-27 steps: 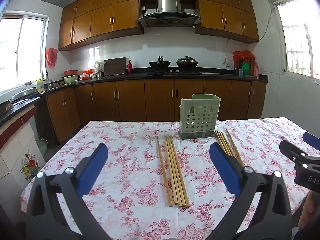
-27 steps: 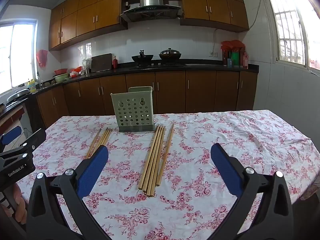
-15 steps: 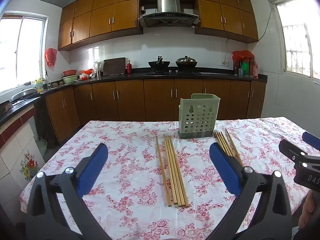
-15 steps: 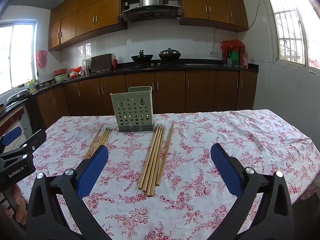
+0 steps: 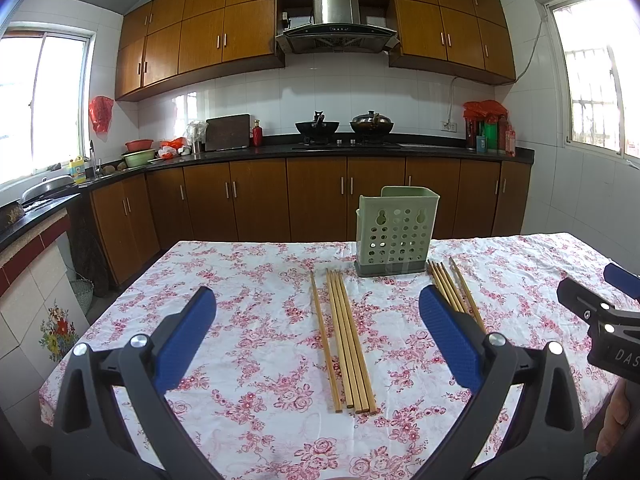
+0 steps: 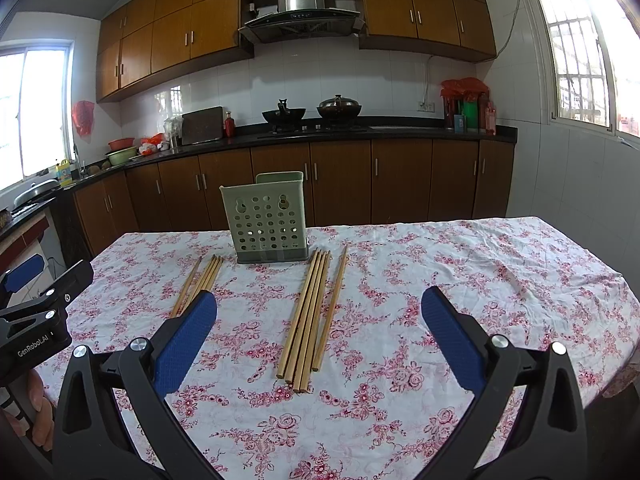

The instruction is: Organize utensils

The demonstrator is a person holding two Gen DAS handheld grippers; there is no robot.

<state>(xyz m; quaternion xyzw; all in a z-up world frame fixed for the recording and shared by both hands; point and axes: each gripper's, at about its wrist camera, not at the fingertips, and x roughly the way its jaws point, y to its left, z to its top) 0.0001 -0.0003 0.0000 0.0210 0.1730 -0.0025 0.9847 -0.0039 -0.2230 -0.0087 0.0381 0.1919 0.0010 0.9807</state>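
Nearest you, your left gripper (image 5: 316, 312) hangs above the near part of the table (image 5: 248, 364), its jaws spread wide with nothing between the blue pads (image 5: 186, 340). Your right gripper (image 6: 318, 312) hovers the same way, tipped slightly downward, jaws fully apart and empty. Each gripper shows at the edge of the other's view, and part of a hand (image 6: 38, 412) wraps the left gripper's handle.

Under both lies the white tablecloth with red flowers (image 6: 460, 276). In front of your left gripper a group of five wooden chopsticks (image 5: 344, 336) lies flat on the cloth, running away from you, one stick set slightly apart on the outer left side. In front of your right gripper lies the other group of five chopsticks (image 6: 310, 316), also flat, with one stick apart on its right.

Beyond and between the two groups, the green perforated utensil holder (image 5: 394, 232) stands upright on its grey base, just past the far tips of the sticks; whether anything is inside it you cannot tell from here.

Farther back run the brown lower cabinets (image 5: 316, 200) under a dark kitchen worktop, with two pots (image 5: 344, 126) on the stove and a range hood (image 5: 336, 28) above.
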